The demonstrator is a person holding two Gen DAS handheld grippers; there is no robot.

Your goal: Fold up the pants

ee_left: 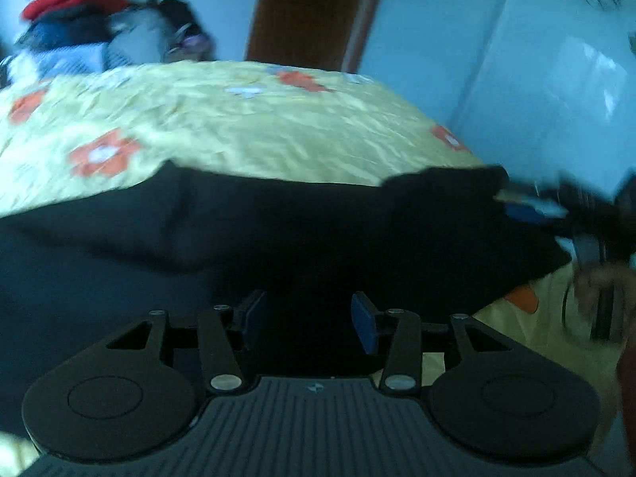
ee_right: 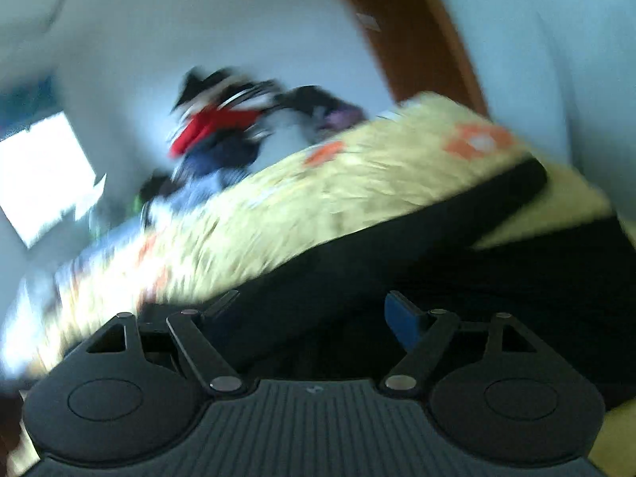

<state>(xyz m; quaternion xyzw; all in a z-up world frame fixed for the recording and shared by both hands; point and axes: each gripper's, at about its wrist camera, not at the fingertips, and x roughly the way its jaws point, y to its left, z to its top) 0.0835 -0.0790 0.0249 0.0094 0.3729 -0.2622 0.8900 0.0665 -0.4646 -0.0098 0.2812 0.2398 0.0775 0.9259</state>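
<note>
Black pants [ee_left: 278,230] lie spread on a yellow bedspread with orange flowers [ee_left: 246,127]. My left gripper [ee_left: 310,318] is open just above the near part of the pants, nothing between its blue pads. In the left wrist view my right gripper [ee_left: 556,206] shows blurred at the pants' right edge. In the right wrist view the pants [ee_right: 437,262] run diagonally across the bed [ee_right: 318,194], and my right gripper [ee_right: 314,314] is open over them, empty. Both views are motion-blurred.
A pile of mixed clothes [ee_left: 95,24] sits at the far left of the bed, also in the right wrist view [ee_right: 238,131]. A brown door [ee_left: 314,12] and white walls stand behind. A white cabinet [ee_left: 556,79] is at right.
</note>
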